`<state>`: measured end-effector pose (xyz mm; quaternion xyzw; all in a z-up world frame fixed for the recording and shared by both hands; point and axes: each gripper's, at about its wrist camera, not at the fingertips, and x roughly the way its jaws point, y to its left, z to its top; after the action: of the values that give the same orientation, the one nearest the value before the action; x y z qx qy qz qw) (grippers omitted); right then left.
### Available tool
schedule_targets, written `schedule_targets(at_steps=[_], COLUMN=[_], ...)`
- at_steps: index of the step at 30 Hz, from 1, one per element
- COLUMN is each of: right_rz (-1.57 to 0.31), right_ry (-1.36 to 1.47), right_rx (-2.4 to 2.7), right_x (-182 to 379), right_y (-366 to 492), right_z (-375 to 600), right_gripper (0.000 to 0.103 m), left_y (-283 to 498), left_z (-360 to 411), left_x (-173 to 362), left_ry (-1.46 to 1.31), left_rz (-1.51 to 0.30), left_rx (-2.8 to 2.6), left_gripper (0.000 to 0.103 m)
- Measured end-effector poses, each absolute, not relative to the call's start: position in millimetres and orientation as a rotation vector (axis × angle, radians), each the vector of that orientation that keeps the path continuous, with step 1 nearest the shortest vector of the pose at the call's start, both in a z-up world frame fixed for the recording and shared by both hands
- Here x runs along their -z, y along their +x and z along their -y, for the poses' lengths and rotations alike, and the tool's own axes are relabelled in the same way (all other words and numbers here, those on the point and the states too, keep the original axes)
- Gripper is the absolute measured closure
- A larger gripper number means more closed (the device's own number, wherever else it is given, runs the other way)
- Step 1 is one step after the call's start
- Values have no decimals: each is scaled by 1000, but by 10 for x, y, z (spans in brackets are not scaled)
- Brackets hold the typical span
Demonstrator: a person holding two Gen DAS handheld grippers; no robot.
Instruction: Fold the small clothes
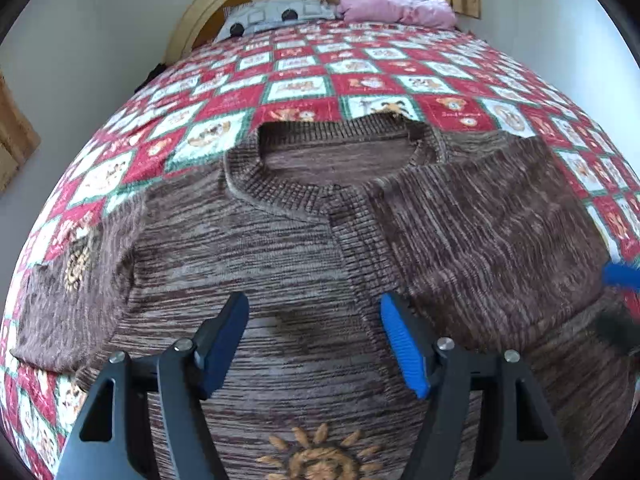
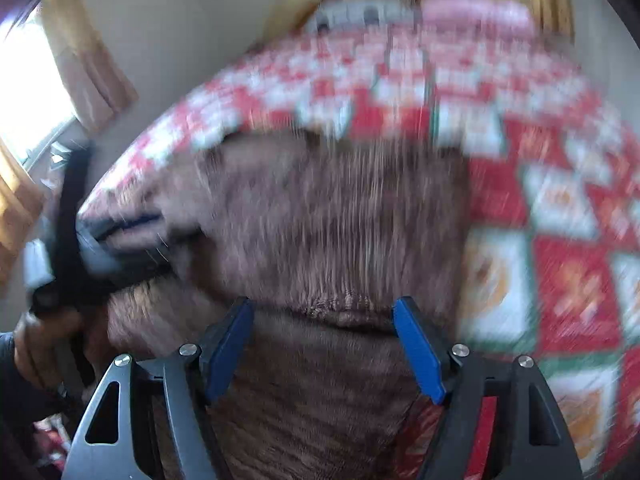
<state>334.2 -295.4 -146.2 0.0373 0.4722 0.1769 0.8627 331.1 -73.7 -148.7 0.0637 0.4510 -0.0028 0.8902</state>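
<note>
Two tools in play, both with jaws apart and nothing pinched. Left tool (image 1: 314, 344) hangs over the chest of the brown knit sweater (image 1: 304, 240), blue pads spread, bare knit between them, no pad pressing on cloth. An orange sun motif (image 1: 316, 460) sits on the sweater front right under that tool. Right tool (image 2: 324, 350) also spread wide, hovering above a folded edge of the same sweater (image 2: 332, 220); its view is heavily motion-blurred, so contact with the fabric can't be called. In that view, far left, a hand (image 2: 48, 340) grips the black body of the left tool.

Sweater lies flat, front up, on the bed, neckline (image 1: 336, 152) pointing toward the headboard. One sleeve (image 1: 480, 216) is folded across the chest, its cuff end near the collar; the other sleeve (image 1: 76, 288) lies out to the picture's left. A blue pad of the right tool (image 1: 622, 276) shows at the picture's right edge.

Beyond: red-and-white patchwork quilt (image 1: 360, 76) covers the bed. At the far end, a grey pillow (image 1: 276, 16) and a pink pillow (image 1: 396, 8) against a curved yellow headboard (image 1: 208, 4).
</note>
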Motion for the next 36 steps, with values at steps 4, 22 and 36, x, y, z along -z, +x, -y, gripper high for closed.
schedule_targets(at_steps=[4, 22, 36], right_rz=[-986, -1011, -935], right_ry=[37, -8, -97], right_rx=[-349, -502, -389], right_x=[1466, 1562, 1578], right_y=[3185, 3323, 3225], right_z=[2899, 1465, 1287], right_gripper=[30, 28, 28], left_y=[3239, 2920, 2575], left_z=[592, -294, -1173], left_x=[1485, 1378, 1401], left_ry=[111, 24, 34], left_rz=[-932, -919, -915], left_rx=[29, -83, -248], left_gripper=[30, 30, 26])
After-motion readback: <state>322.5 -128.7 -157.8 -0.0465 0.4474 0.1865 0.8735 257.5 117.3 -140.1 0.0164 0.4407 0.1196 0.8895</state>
